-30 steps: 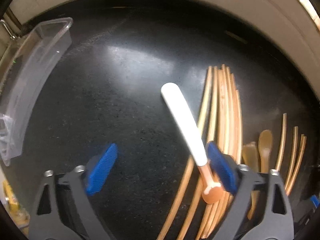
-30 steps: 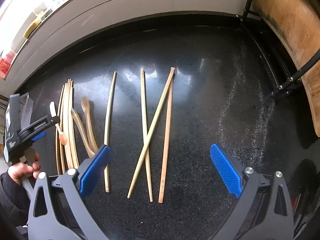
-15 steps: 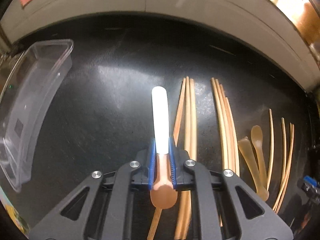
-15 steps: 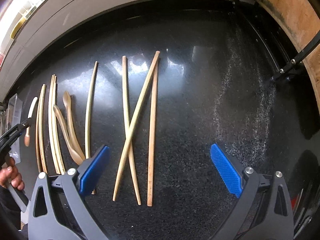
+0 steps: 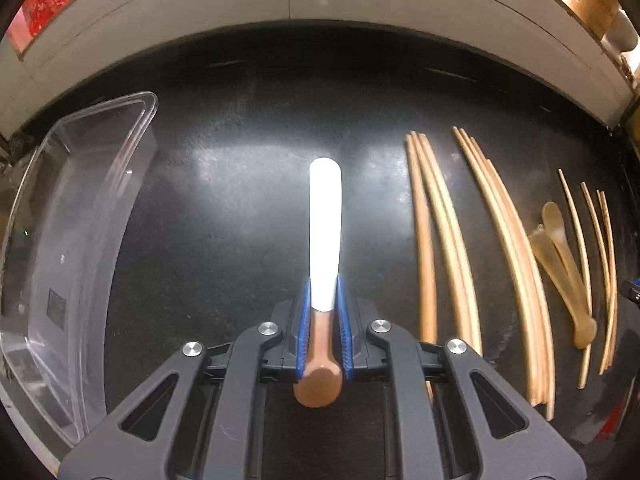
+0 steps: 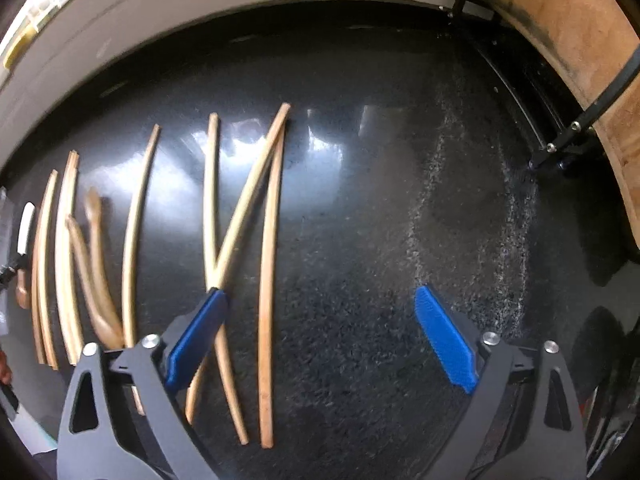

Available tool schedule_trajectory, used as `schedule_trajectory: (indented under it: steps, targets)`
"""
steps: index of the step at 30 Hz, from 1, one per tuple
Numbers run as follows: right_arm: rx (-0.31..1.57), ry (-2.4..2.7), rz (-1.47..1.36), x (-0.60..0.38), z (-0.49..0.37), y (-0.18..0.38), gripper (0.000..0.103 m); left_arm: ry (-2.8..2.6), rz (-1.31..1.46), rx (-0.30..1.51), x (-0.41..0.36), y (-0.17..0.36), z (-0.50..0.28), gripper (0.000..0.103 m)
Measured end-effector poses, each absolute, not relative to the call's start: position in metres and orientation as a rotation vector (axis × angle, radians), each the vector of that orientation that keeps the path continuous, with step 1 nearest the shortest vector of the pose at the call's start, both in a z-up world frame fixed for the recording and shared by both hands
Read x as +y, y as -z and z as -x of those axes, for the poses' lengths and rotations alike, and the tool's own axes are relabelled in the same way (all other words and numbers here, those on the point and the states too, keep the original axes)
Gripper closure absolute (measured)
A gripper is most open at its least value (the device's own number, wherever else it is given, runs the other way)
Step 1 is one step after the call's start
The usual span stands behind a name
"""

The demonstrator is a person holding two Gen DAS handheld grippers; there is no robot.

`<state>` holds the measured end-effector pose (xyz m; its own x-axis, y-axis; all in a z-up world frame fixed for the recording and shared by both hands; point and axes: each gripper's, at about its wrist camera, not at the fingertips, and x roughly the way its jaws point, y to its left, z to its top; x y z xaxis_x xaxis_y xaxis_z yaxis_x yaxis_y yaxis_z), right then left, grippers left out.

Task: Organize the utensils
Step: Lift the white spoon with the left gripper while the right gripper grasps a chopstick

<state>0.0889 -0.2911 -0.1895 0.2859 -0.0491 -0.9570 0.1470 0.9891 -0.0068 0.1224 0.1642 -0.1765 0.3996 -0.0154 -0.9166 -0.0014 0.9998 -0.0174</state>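
The left gripper [image 5: 323,320] – gaping a second ago – now clamps the white-and-brown spatula [image 5: 325,236] above the dark counter [image 5: 240,208], nearer the clear container [image 5: 80,216]. The right gripper [image 6: 320,340], jaws just narrowing yet unclenched and empty, sits lower over crossed chopsticks [image 6: 240,216].

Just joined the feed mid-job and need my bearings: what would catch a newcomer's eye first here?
The white-handled utensil stands out, clamped in the shut left gripper above the dark countertop. A clear plastic container sits to its left. In the right wrist view the right gripper hangs with jaws wide and nothing between the pads, having just narrowed slightly, over crossed wooden chopsticks.
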Motion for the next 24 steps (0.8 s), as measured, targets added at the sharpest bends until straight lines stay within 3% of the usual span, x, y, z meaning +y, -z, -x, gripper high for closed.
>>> schedule_trajectory:
  steps: [2, 3, 4, 5, 6, 9, 11, 13, 15, 16, 17, 22, 24]
  targets:
    - [1.278, 0.132, -0.069, -0.287, -0.092, 0.2, 0.023, 0.026, 0.009, 1.139, 0.171, 0.179, -0.127, 0.086]
    - [1.254, 0.122, -0.077, -0.287, -0.092, 0.203, 0.023, 0.033, -0.002, 1.134, 0.172, 0.181, -0.131, 0.072]
    - [1.244, 0.121, -0.08, -0.285, -0.094, 0.204, 0.023, 0.03, -0.011, 1.143, 0.175, 0.182, -0.135, 0.032]
    - [1.235, 0.115, -0.08, -0.284, -0.096, 0.204, 0.023, 0.027, -0.011, 1.158, 0.176, 0.184, -0.136, 0.014]
    - [1.227, 0.102, -0.079, -0.282, -0.098, 0.205, 0.023, 0.026, 0.0, 1.161, 0.181, 0.188, -0.139, 0.006]
    - [1.199, 0.079, -0.077, -0.278, -0.103, 0.205, 0.035, 0.027, -0.009, 1.172, 0.187, 0.198, -0.144, 0.006]
    - [1.184, 0.058, -0.064, -0.273, -0.106, 0.204, 0.052, 0.029, -0.024, 1.159, 0.193, 0.202, -0.145, 0.006]
    - [1.179, 0.047, -0.058, -0.27, -0.108, 0.203, 0.059, 0.041, -0.025, 1.145, 0.201, 0.205, -0.148, 0.006]
    - [1.178, 0.042, -0.06, -0.27, -0.109, 0.202, 0.075, 0.049, -0.032, 1.14, 0.2, 0.215, -0.141, 0.007]
    - [1.179, 0.04, -0.066, -0.272, -0.111, 0.2, 0.094, 0.047, -0.045, 1.133, 0.199, 0.216, -0.145, 0.014]
    - [1.186, 0.037, -0.077, -0.273, -0.111, 0.199, 0.095, 0.049, -0.055, 1.12, 0.2, 0.217, -0.151, 0.019]
    - [1.206, 0.049, -0.108, -0.279, -0.107, 0.194, 0.096, 0.074, -0.09, 1.079, 0.19, 0.217, -0.167, 0.086]
    - [1.209, 0.071, -0.13, -0.285, -0.103, 0.192, 0.096, 0.065, -0.081, 1.081, 0.191, 0.22, -0.172, 0.088]
